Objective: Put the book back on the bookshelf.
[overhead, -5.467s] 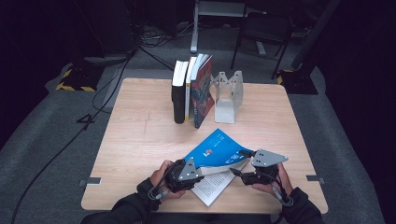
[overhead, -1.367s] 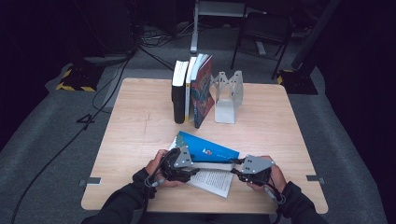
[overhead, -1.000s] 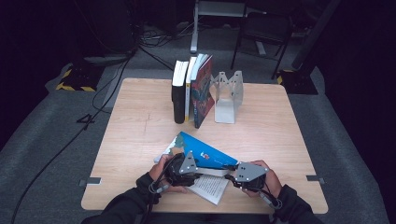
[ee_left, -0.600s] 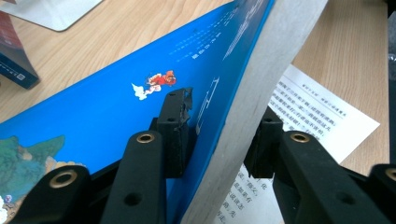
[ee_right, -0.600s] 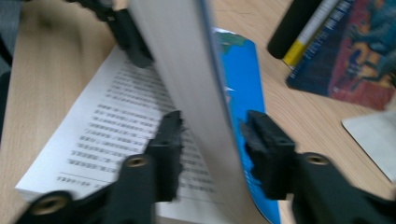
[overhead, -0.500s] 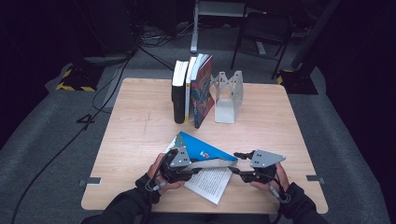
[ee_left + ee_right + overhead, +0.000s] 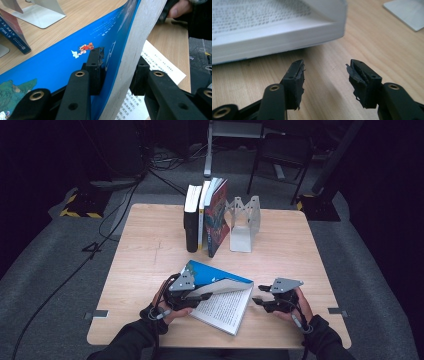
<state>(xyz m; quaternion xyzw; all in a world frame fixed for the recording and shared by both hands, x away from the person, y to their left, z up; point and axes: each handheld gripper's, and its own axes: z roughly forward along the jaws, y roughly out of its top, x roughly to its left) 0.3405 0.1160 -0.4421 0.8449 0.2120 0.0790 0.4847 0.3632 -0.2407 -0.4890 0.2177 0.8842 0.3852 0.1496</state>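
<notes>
An open blue-covered book lies near the front edge of the table, about midway along it. The left gripper is clamped on the raised front cover and the block of pages behind it, one jaw on the blue face, the other apparently against the page side; its jaws have just been closing. The right gripper, released with nothing between its jaws, sits just beside the book's lower pages, toward the table's front right corner. Upright books and a metal bookend stand near the far edge.
</notes>
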